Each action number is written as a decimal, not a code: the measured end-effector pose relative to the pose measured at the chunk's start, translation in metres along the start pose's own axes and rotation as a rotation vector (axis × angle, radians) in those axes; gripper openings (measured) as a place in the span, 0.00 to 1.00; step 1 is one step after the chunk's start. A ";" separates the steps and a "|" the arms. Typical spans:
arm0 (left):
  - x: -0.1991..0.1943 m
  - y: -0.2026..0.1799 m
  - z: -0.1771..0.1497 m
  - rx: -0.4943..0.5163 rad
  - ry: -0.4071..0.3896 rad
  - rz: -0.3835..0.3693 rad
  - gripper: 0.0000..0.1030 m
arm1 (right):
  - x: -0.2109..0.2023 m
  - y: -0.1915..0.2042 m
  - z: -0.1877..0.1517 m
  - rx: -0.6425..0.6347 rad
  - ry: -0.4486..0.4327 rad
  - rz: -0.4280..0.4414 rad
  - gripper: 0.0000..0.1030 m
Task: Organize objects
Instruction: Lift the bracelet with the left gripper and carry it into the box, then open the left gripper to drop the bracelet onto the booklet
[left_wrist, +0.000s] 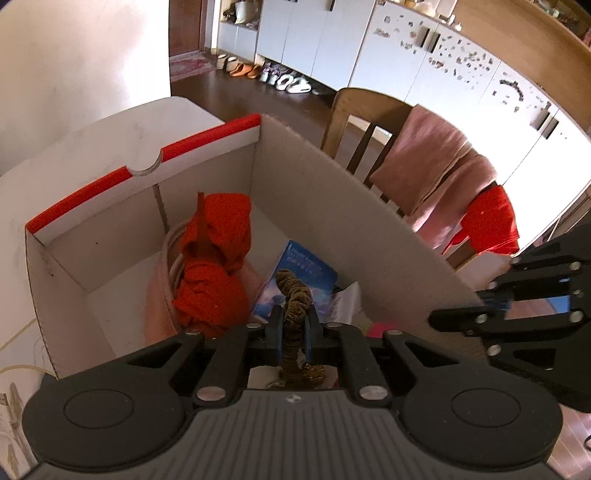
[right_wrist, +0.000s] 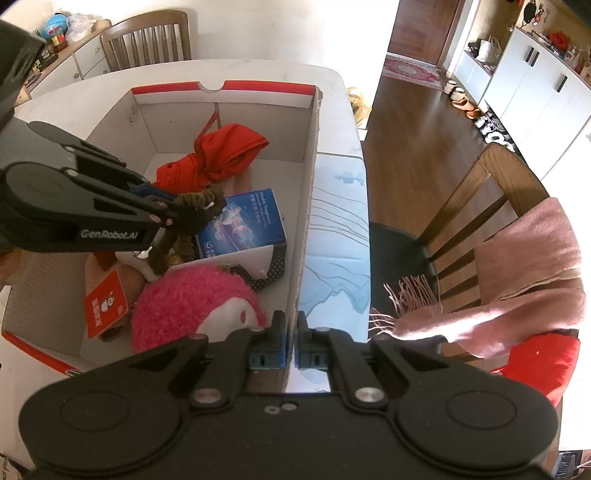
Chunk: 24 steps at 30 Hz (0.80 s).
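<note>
Left claw (right_wrist: 184, 218) grips a brown cord (left_wrist: 293, 306) above the box (right_wrist: 308, 192). Right claw (right_wrist: 291, 332) pinches the box's near wall. Inside the box: pink plush (right_wrist: 192, 302) nearest, blue carton (right_wrist: 243, 221) beyond, red cloth (right_wrist: 221, 155) farthest.

A white table (right_wrist: 332, 79) carries an open cardboard box (right_wrist: 308, 192) with red-trimmed flaps.
</note>
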<state>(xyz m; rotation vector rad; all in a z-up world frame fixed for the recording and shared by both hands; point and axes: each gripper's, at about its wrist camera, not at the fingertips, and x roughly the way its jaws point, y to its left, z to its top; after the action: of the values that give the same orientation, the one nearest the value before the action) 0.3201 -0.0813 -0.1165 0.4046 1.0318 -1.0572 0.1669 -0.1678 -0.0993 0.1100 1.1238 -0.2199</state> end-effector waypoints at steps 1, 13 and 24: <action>0.001 0.000 0.000 0.003 0.005 0.006 0.09 | 0.000 0.000 0.000 0.000 0.000 0.000 0.03; 0.004 0.002 -0.003 0.011 0.025 0.026 0.10 | 0.000 -0.001 0.000 0.000 -0.001 -0.001 0.03; -0.015 0.006 -0.009 -0.022 -0.014 0.005 0.27 | -0.001 0.000 0.000 -0.005 0.000 -0.005 0.04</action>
<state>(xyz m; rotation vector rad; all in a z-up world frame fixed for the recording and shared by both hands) 0.3196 -0.0643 -0.1094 0.3815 1.0291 -1.0419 0.1665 -0.1677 -0.0985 0.1035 1.1245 -0.2214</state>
